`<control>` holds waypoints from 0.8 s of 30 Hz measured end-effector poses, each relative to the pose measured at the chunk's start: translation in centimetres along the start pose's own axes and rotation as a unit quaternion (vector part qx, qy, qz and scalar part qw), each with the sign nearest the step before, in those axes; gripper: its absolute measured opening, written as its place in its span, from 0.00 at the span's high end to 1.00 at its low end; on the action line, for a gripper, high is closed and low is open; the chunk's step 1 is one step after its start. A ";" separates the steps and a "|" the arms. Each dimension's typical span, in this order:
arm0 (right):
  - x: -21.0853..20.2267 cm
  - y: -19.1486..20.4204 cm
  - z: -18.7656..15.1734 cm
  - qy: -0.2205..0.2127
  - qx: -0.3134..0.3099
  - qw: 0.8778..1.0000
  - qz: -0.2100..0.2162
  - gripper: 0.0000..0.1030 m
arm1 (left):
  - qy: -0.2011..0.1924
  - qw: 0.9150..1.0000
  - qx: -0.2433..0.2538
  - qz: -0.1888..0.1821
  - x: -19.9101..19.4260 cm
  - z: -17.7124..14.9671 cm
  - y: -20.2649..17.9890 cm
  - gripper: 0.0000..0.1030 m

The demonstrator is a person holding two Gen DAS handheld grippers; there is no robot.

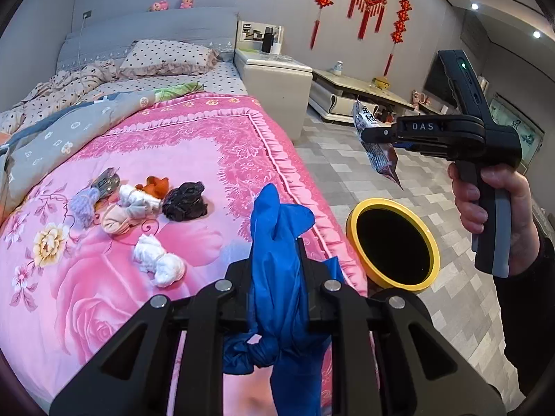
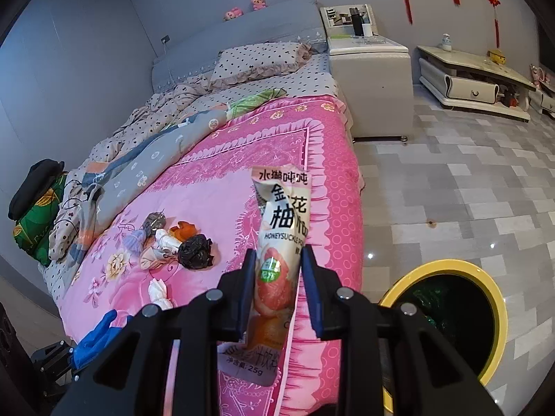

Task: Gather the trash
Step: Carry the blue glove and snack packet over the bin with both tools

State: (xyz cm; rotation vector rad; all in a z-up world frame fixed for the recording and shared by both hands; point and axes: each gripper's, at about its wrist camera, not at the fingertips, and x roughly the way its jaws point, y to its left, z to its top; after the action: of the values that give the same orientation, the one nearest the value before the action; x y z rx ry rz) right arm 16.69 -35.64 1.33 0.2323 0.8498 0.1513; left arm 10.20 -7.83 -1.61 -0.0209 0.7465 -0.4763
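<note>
Right, both grippers up off the bed w/ trash in them. Left gripper has its jaws nearly closed, pinching a crumpled blue glove that droops below the fingers. Right gripper, held by a hand, has jaws clamped tight on a snack wrapper, which sticks up past the tips. Yellow-rimmed bin sits on the tiled floor just beside the bed edge, dark inside. More scraps on the pink blanket: black wad, white tissue twists, orange bit, purple tuft.
</note>
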 end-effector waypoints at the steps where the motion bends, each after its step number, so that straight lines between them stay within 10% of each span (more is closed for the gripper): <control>1: -0.3 -0.4 0.0 -0.002 0.001 1.000 -0.002 0.76 | 0.000 1.000 0.001 -0.003 0.2 0.3 -0.2 0.84; 24: -5.0 -8.7 -0.7 -0.039 0.049 0.997 -0.050 0.76 | 0.003 0.997 0.045 -0.060 6.0 5.2 -7.6 0.83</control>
State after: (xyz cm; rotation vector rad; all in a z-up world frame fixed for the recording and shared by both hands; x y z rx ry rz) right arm 13.26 -45.00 2.22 0.2842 0.7897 0.0069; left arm 14.29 -17.91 -0.24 0.0188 0.7317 -0.6245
